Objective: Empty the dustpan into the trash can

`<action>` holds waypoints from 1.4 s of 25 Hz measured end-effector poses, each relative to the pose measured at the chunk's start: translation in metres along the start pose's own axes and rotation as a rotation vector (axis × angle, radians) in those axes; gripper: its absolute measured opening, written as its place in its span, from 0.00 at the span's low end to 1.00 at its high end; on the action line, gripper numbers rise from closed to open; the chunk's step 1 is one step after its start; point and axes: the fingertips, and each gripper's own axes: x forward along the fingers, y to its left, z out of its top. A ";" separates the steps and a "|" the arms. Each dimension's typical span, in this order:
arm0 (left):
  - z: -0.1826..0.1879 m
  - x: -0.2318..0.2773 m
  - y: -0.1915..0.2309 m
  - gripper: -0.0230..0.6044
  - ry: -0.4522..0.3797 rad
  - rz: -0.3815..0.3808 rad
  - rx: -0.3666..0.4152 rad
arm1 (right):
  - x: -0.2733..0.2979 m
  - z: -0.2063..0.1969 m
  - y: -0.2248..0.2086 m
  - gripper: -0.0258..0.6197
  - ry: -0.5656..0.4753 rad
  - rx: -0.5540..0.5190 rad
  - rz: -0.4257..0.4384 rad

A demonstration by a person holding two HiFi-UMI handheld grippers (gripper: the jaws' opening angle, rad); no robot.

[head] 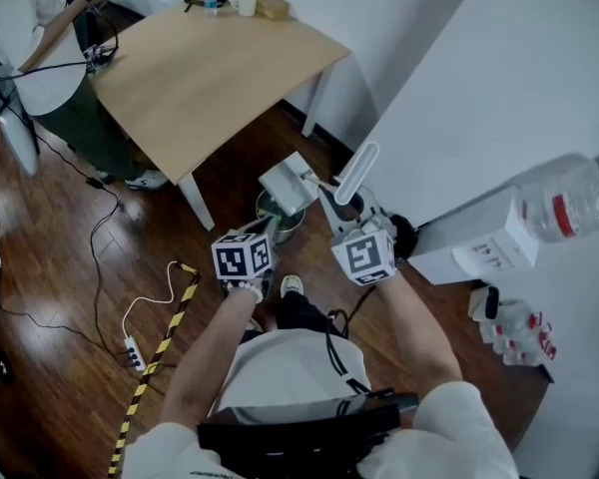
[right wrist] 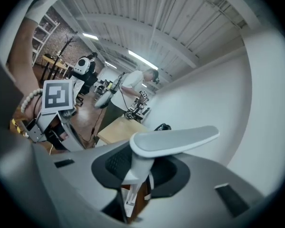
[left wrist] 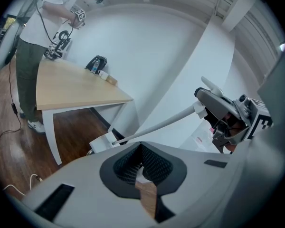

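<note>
Dark wood floor point(head: 60, 367) meets a white wall point(head: 459, 68), and a pale wooden table point(head: 200, 78) stands beside it. The right gripper point(right wrist: 137, 170) is clamped on the long handle point(right wrist: 173, 139) of the white dustpan point(head: 288, 184), which hangs tilted just over the trash can point(head: 292, 226). The left gripper point(left wrist: 141, 163) has its jaws closed at the tips, near the can's rim. I cannot tell what is inside the can.

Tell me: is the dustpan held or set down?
Held: the right gripper clamps the dustpan by its handle, above the trash can.
</note>
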 end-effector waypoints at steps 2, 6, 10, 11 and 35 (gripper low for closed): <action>0.000 -0.003 0.000 0.03 -0.001 -0.002 0.001 | -0.002 0.003 0.007 0.20 -0.005 -0.017 0.013; -0.003 -0.007 0.005 0.03 0.001 -0.004 -0.011 | -0.002 0.007 0.019 0.20 -0.007 -0.046 0.038; -0.004 -0.012 0.008 0.03 -0.010 -0.010 -0.019 | -0.003 0.006 0.024 0.20 0.002 -0.048 0.036; -0.004 -0.013 0.009 0.03 -0.012 -0.009 -0.022 | -0.002 0.006 0.025 0.20 0.005 -0.052 0.037; 0.002 -0.018 0.000 0.03 -0.002 -0.025 0.026 | 0.021 0.010 0.000 0.20 0.045 0.028 -0.021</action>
